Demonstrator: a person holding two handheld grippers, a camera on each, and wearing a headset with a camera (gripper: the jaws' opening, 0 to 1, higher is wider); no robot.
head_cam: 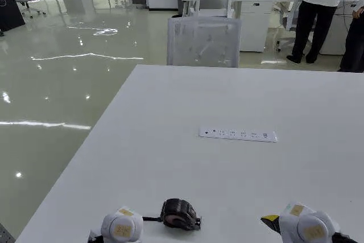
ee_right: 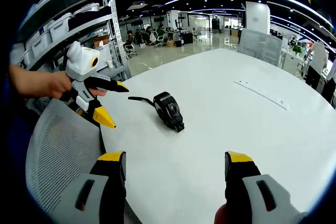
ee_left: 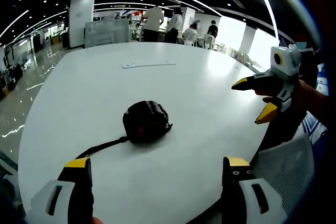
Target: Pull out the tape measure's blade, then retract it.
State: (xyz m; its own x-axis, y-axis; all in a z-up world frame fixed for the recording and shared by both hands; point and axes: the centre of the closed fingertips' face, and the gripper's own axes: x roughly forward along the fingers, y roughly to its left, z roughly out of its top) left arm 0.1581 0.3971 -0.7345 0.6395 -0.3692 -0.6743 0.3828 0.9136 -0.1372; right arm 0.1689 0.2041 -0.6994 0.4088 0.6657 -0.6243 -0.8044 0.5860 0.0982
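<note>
I have my left gripper (ee_left: 157,163) and right gripper (ee_right: 176,156) jaws apart; the rounded black tape measure (ee_left: 146,121) lies at the left's twelve o'clock on the smooth white table (ee_left: 157,82).

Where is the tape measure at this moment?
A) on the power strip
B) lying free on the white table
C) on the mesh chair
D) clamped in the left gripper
B: the tape measure lies on the white table, with the left gripper and right gripper open and apart from it.
</note>
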